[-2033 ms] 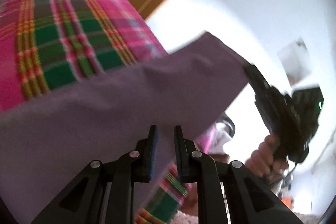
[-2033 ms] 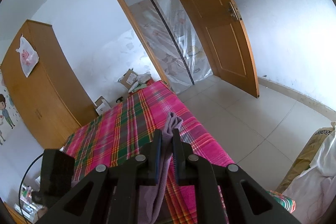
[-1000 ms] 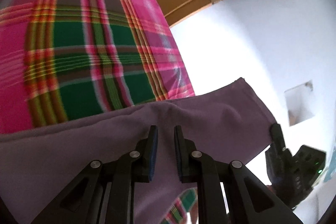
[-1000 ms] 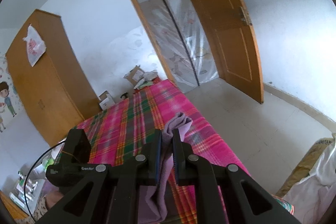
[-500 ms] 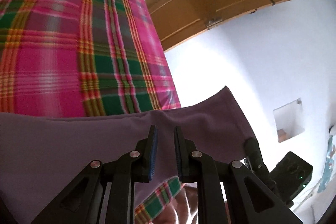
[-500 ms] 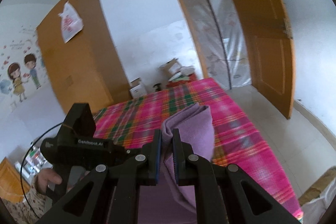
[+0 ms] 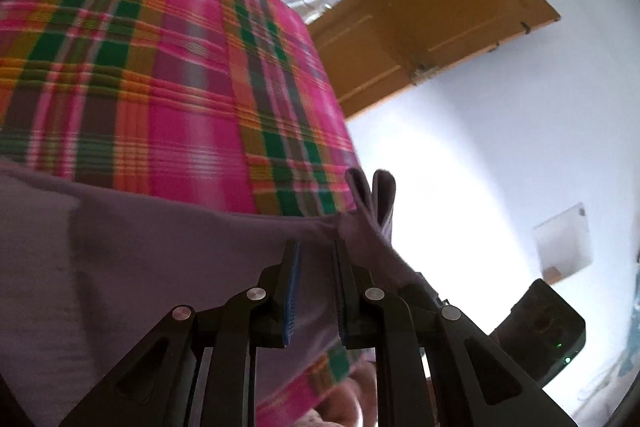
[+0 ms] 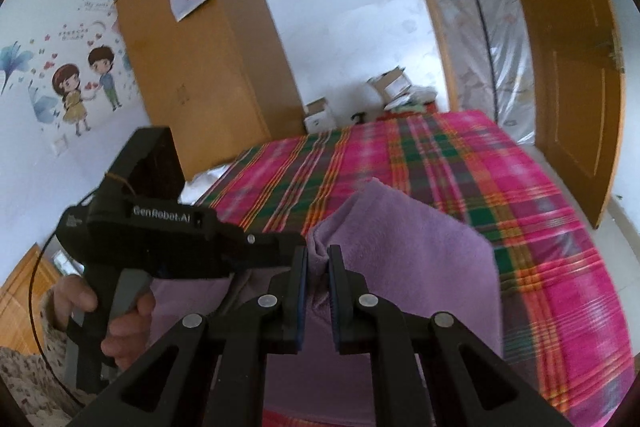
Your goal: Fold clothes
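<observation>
The purple cloth [image 8: 412, 267] is held up in the air over the bed [image 8: 540, 211], which has a pink and green checked cover. The right hand-held gripper [image 8: 318, 291] has its two fingers pressed on a bunched-up edge of the cloth, and the rest of the cloth hangs down below it. In the right wrist view, the left hand-held gripper [image 8: 294, 243] comes in from the side, and its tip meets the same bunch of cloth, just beside the right one. A hand [image 8: 120, 323] holds its grey handle. In the left wrist view, the left hand-held gripper [image 7: 316, 291] shows a small gap between its fingers, with purple cloth [image 7: 140, 267] spread wide behind them. I cannot tell if it is pinching the cloth or not. The cloth bunches up into a little point by the tip of the right hand-held gripper [image 7: 416, 283]. A big brown cupboard [image 8: 208, 67] stands by the wall, and a brown door [image 8: 580, 75] is open.
</observation>
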{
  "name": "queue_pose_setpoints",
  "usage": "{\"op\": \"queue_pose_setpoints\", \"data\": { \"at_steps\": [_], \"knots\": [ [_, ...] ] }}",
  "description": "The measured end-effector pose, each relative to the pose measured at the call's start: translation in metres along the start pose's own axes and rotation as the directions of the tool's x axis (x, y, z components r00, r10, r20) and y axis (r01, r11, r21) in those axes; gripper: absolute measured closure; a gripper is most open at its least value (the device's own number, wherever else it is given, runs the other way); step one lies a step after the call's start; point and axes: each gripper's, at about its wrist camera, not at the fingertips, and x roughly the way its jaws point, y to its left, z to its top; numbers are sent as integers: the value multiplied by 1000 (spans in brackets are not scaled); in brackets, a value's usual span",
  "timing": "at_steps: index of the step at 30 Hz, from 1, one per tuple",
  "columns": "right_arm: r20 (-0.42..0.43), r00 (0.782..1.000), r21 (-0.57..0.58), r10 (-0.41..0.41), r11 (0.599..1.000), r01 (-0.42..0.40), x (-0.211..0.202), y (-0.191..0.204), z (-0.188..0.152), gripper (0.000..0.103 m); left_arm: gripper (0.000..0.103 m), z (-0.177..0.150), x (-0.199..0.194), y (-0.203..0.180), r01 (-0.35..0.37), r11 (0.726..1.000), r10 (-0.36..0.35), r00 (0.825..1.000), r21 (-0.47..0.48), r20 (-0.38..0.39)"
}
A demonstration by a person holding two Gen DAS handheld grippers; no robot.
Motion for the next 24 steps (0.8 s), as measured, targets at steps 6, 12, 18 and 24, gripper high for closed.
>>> {"op": "queue_pose_setpoints", "data": {
  "at_steps": [6,12,18,24],
  "knots": [
    [-88,995,-18,43,999,-44,24,13,-19,93,87,-3,-19,20,-13,999,14,999,-36,42],
    [-149,986,-8,74,997,-76,39,20,-35,93,87,-11,-24,33,-35,998,39,998,-59,57],
    [-205,973,13,103,995,-103,50,23,-51,93,87,-11,-18,38,-45,997,48,997,-64,55],
    [-227,969,27,99,995,-96,63,22,-56,93,87,-10,-10,37,-61,997,64,997,-55,49]
  ]
}}
